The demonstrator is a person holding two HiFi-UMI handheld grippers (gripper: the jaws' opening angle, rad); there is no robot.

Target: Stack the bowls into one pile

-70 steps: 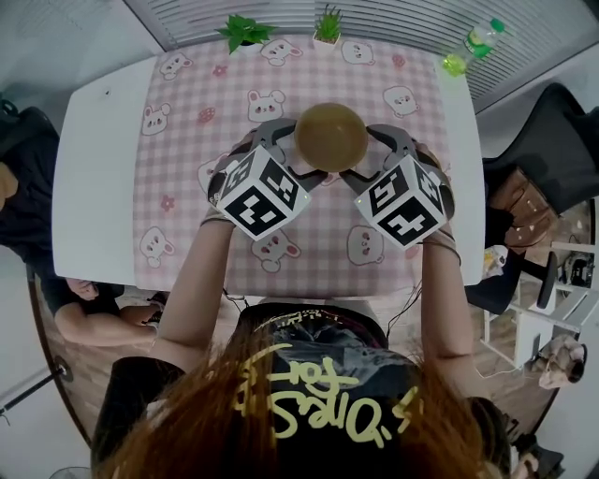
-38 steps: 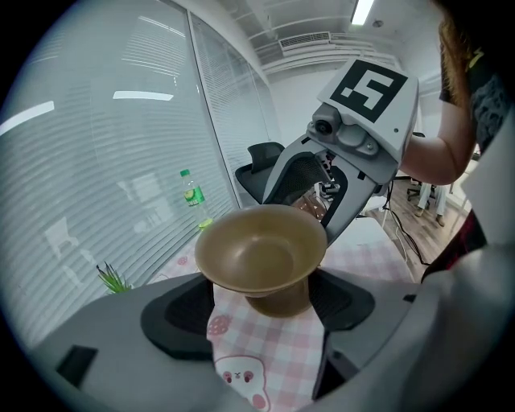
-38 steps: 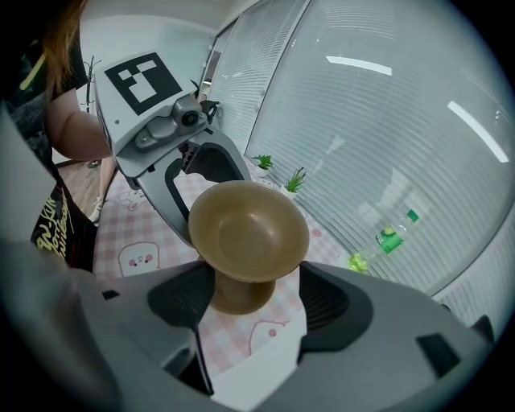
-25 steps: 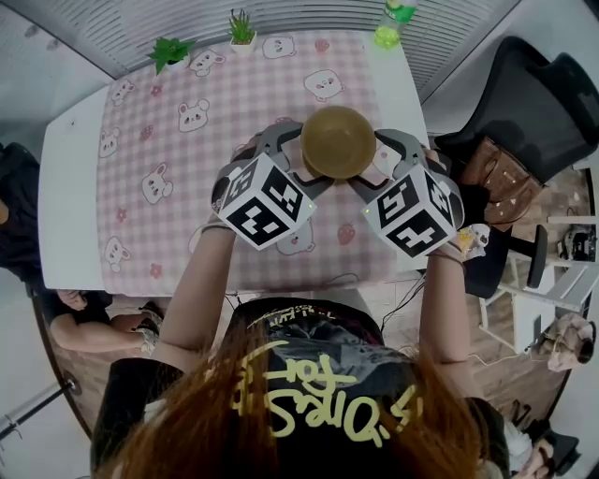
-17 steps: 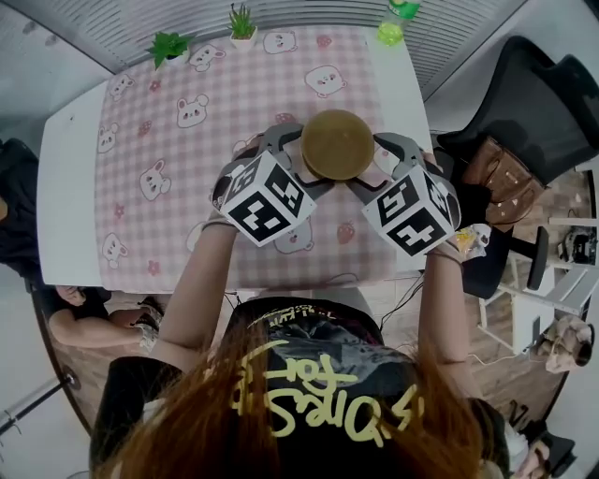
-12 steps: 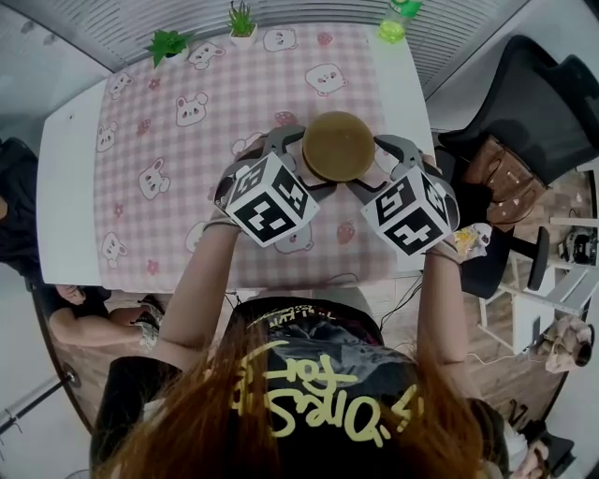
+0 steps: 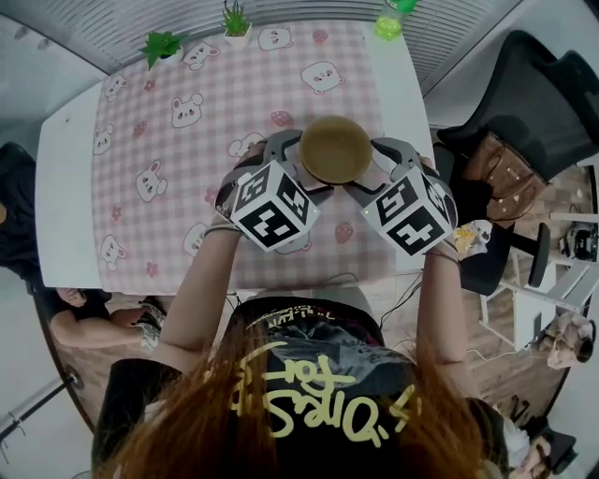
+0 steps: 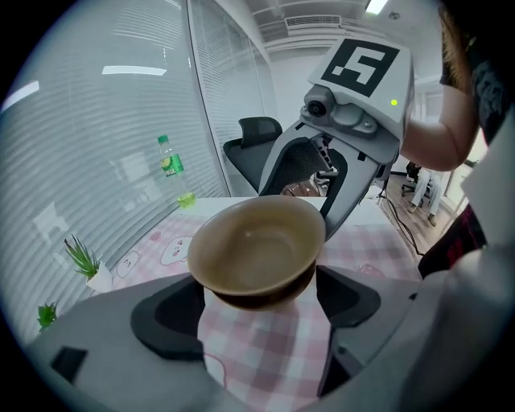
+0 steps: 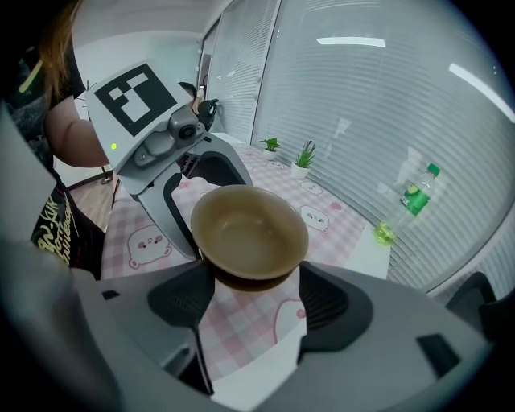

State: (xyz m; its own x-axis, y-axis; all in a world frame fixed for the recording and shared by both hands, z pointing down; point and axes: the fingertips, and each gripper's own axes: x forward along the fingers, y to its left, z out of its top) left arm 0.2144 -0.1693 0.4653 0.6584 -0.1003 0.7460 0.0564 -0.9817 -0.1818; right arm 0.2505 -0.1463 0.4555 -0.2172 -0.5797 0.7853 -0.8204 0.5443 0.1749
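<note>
A tan-brown bowl (image 7: 335, 150) is on the pink checked tablecloth (image 7: 187, 140), near its right side. A darker layer under it looks like a second, nested bowl (image 8: 261, 294). My left gripper (image 7: 298, 168) reaches it from the left and my right gripper (image 7: 374, 170) from the right. In the left gripper view the bowl (image 8: 257, 249) stands between the wide jaws, which have just been opening, with a thin gap at the right pad (image 8: 346, 294). In the right gripper view the bowl (image 9: 248, 229) fills the jaw gap, and I cannot tell whether the pads (image 9: 181, 302) press on it.
Two small potted plants (image 7: 161, 47) (image 7: 234, 19) and a green bottle (image 7: 388, 23) stand along the table's far edge. The white table's right edge (image 7: 416, 103) lies close to the bowl. A black chair (image 7: 524, 103) and a brown bag (image 7: 496, 178) are beyond it.
Both grippers have carried the bowl from the cloth's middle toward its right side. Over the last second they sank a little with it.
</note>
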